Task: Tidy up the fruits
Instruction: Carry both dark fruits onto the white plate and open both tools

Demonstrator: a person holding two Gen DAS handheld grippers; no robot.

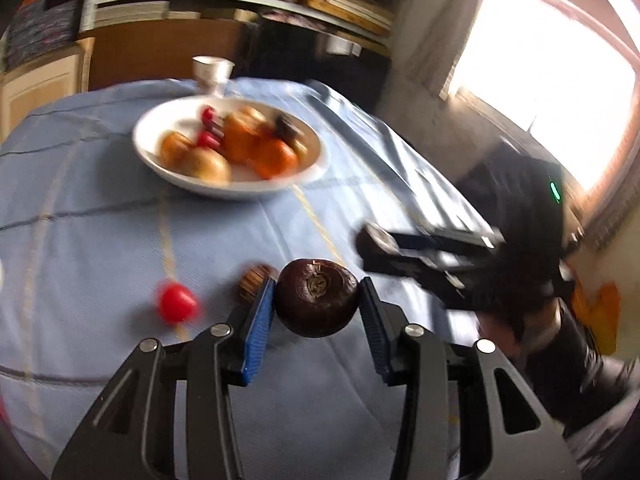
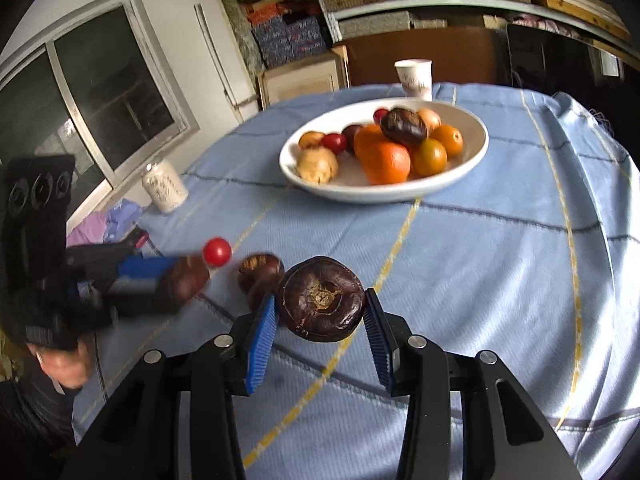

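Each hand-held gripper pinches a dark brown, flattened round water chestnut between its blue ribbed pads: the left gripper carries one chestnut and the right gripper another, both clear of the pale blue checked tablecloth. The wide white ceramic bowl of oranges and other fruit sits well ahead. Carry each chestnut over the rim with steady pressure, lower it into a gap beside the pile, and release low so it cannot roll; one more chestnut and a small red tomato wait on the cloth.

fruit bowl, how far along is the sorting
Done: the white bowl already holds oranges, small red and dark brown fruits. In hand: each hand-held gripper, left and right, grips a dark brown fruit. Left: a red fruit and another brown one lie on the blue tablecloth.
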